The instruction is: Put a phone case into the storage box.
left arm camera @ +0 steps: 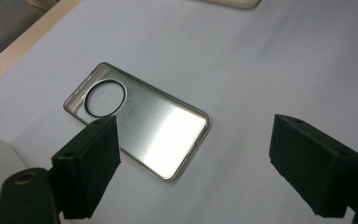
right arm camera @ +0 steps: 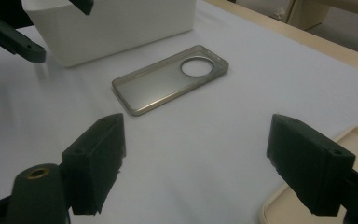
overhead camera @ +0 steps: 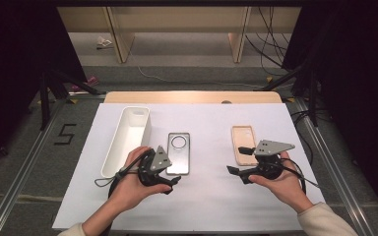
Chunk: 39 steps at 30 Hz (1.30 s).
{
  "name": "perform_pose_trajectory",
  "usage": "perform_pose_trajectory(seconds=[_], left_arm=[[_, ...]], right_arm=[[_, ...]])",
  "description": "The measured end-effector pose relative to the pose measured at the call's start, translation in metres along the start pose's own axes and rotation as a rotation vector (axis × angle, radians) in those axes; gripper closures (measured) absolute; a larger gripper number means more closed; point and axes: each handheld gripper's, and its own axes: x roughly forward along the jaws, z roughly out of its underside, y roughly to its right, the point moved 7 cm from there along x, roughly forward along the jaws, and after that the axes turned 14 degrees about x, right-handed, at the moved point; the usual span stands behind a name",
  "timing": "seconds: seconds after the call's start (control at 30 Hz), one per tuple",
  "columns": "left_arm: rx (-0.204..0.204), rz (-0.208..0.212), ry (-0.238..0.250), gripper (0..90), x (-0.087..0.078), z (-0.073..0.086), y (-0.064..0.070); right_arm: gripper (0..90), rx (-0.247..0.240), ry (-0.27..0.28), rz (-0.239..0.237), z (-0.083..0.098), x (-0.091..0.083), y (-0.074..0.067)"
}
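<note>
Here, the left gripper point(overhead camera: 173, 182) and right gripper point(overhead camera: 236, 172) are held wide open, empty, beside the grey phone case point(overhead camera: 178, 153) and beige phone case point(overhead camera: 243, 143).

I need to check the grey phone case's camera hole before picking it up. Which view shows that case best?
The left gripper view: the grey phone case lies close and whole, its round hole sharp. The right gripper view shows it whole but farther off, at a low angle. In the high view it is small, its near end behind the left gripper.

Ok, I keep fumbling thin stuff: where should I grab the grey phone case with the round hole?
Grip the grey phone case across its raised long side rims, coming from above; it lies flat, open side up, so only those rims give the open left hand-held gripper purchase.
</note>
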Motion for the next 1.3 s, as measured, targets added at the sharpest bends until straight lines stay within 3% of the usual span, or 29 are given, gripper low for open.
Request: perform_pose_trajectory(seconds=[0.23,0.47,0.73,0.87,1.0,1.1,1.13,1.3], left_arm=[[0.133,0.042,-0.134,16.7,0.028,-0.010,-0.005],[0.180,0.061,-0.193,16.1,0.046,-0.012,-0.010],[0.297,0.086,-0.315,16.6,0.058,-0.006,-0.014],[0.323,0.103,-0.341,17.4,0.064,-0.005,-0.013],[0.394,0.109,-0.385,17.9,0.073,-0.001,-0.012],[0.396,0.130,-0.400,17.9,0.078,0.002,-0.010],[0.430,0.129,-0.409,17.9,0.080,0.002,-0.012],[0.449,0.133,-0.426,18.1,0.084,0.004,-0.013]], right_arm=[[20.0,0.018,0.020,0.003,0.001,-0.008,0.002],[20.0,0.027,0.036,0.019,0.005,-0.016,0.006],[20.0,0.032,0.043,0.026,0.006,-0.020,0.008],[19.9,0.031,0.044,0.024,0.006,-0.020,0.007],[19.9,0.032,0.042,0.019,0.006,-0.019,0.007],[19.8,0.032,0.042,0.019,0.006,-0.019,0.007],[19.8,0.033,0.043,0.017,0.006,-0.019,0.007],[19.8,0.033,0.040,0.016,0.007,-0.019,0.007]])
